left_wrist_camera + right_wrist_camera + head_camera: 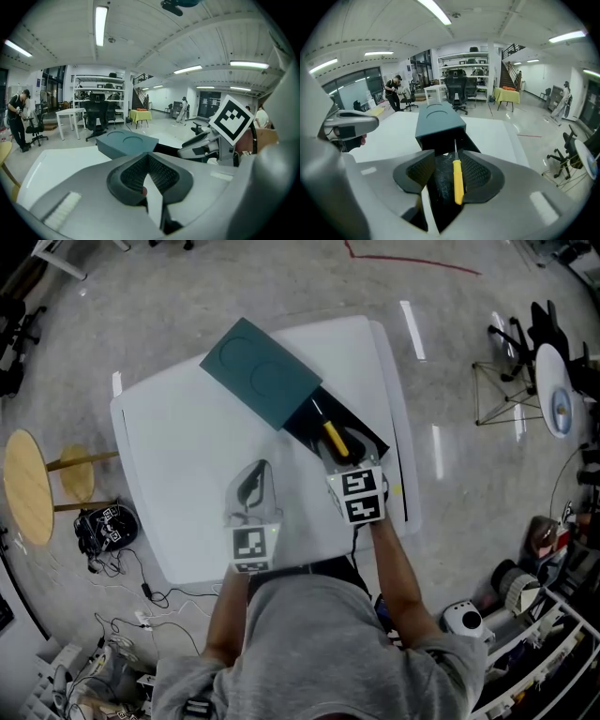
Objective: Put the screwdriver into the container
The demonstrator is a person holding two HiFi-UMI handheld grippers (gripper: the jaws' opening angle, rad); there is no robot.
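Note:
A yellow-handled screwdriver lies in the long black container on the white table, its metal shaft pointing under the teal lid. That lid is slid back over the container's far end. My right gripper hovers over the container's near end. In the right gripper view the jaws stand open on either side of the screwdriver, whose handle lies close to the right pad. My left gripper rests on the table left of the container; its jaws are shut on nothing.
A round wooden stool and loose cables are on the floor at the left. Chairs and a tripod stand are at the right. The teal lid lies ahead of the left gripper. A person stands far back.

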